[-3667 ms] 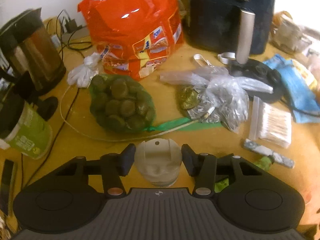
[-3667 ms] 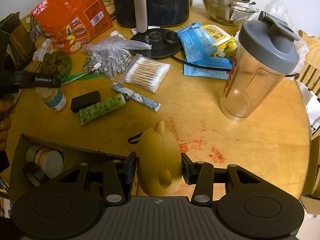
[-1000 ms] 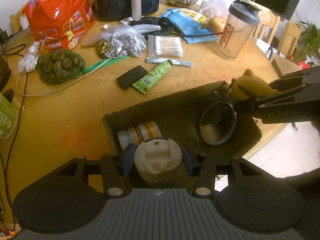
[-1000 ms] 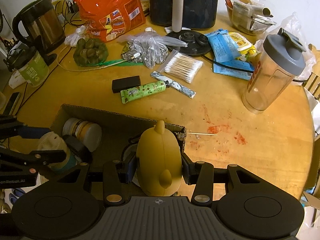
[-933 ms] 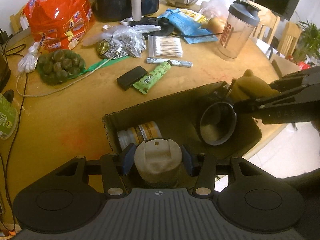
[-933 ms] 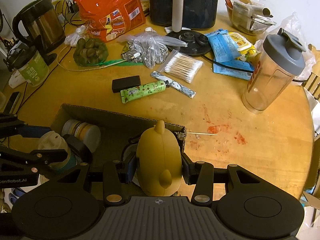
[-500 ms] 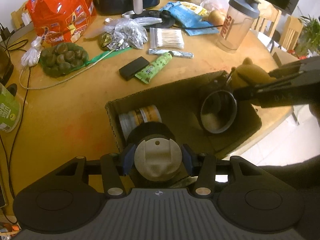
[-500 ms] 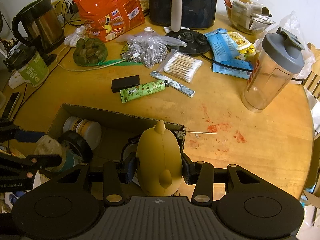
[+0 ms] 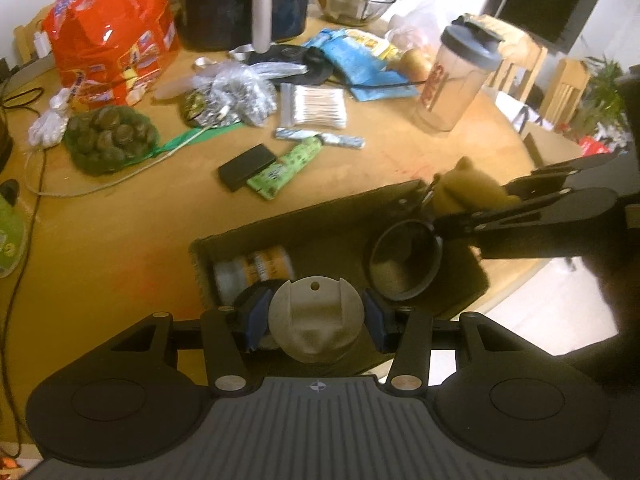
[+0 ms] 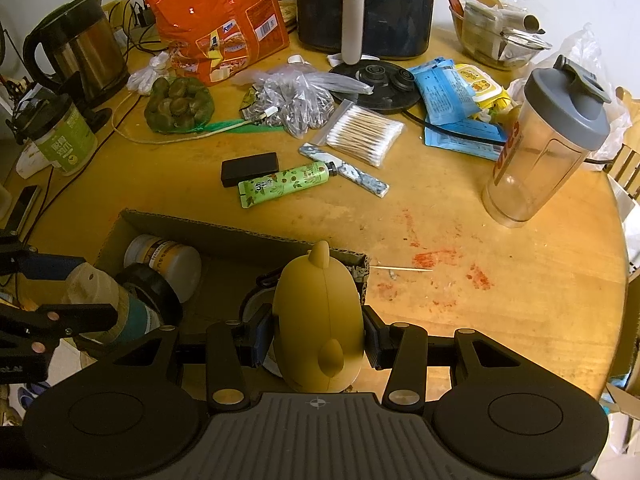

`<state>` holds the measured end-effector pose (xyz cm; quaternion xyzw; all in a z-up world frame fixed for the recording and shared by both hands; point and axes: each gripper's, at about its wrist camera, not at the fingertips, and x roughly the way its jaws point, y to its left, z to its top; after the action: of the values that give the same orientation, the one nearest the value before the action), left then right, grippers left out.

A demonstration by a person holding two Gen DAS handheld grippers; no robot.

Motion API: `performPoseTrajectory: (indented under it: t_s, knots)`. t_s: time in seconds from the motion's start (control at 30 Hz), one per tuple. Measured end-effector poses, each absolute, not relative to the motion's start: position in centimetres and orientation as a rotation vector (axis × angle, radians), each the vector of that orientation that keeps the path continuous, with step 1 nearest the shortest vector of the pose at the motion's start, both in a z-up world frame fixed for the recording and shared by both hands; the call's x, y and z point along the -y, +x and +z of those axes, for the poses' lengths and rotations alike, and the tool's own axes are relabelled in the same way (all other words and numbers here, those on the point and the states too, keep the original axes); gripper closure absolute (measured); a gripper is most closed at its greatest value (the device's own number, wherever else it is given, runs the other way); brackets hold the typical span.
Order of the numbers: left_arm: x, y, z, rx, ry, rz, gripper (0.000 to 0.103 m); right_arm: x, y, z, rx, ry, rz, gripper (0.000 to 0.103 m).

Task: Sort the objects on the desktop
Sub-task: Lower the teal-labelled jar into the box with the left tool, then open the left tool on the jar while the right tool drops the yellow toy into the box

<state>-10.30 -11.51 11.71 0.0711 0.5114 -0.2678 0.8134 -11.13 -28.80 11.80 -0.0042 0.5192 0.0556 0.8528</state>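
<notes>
- The left gripper (image 9: 316, 320), at lower centre of the left wrist view, has its jaws closed onto a pale flip-cap bottle (image 9: 316, 326), cap toward the camera and long axis running away and down into the cardboard box (image 9: 304, 220) right under it.
- The right gripper (image 10: 318, 340) clamps a mustard-yellow rubbery figure (image 10: 318, 316), long axis pointing away from the camera, over the box's right end at lower centre of the right wrist view.
- Both loads sit over the box, so each drop looks to be straight down (neither hand has to cross the other).
- The box holds 1 white jar with an orange label (image 10: 164, 258) on its side, a black roll (image 10: 154, 292) next to it, probably tape, and a black-rimmed round thing (image 9: 404, 264).
- Farther up: a green tube (image 10: 284, 184), a black case (image 10: 250, 168) and a bag of cotton swabs (image 10: 364, 132), all outside the box.
</notes>
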Motion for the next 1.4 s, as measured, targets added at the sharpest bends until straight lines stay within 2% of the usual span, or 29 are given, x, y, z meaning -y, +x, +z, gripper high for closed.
performPoseTrajectory:
  t_s: [0.37,0.7,1.13,1.17,1.3,1.4]
  knots:
    - [13.4,-9.1,7.9,-1.181,0.162,-0.603,0.055,29.5,-10.9,11.8,-1.093,0.001,0.095,0.055]
    - [14.0,-9.7,7.8,-1.208,0.334,-0.534,0.055,30.0,-10.8,11.6,-1.104,0.014,0.081,0.055]
    - [12.2,-9.0,7.9,-1.243,0.325,-0.398,0.054,29.6,-10.8,11.5,-1.111,0.005,0.103,0.055]
    - [12.4,-9.1,7.8,-1.242,0.34,-0.398,0.053,29.5,-10.8,11.4,-1.113,0.005,0.106,0.055]
    - [12.5,-9.6,8.5,-1.217,0.352,-0.406,0.036,29.0,-10.9,11.5,-1.112,-0.006,0.118,0.055]
    - [12.1,-9.7,9.6,-1.174,0.328,-0.402,0.033,28.7,-11.0,11.5,-1.113,-0.012,0.128,0.055]
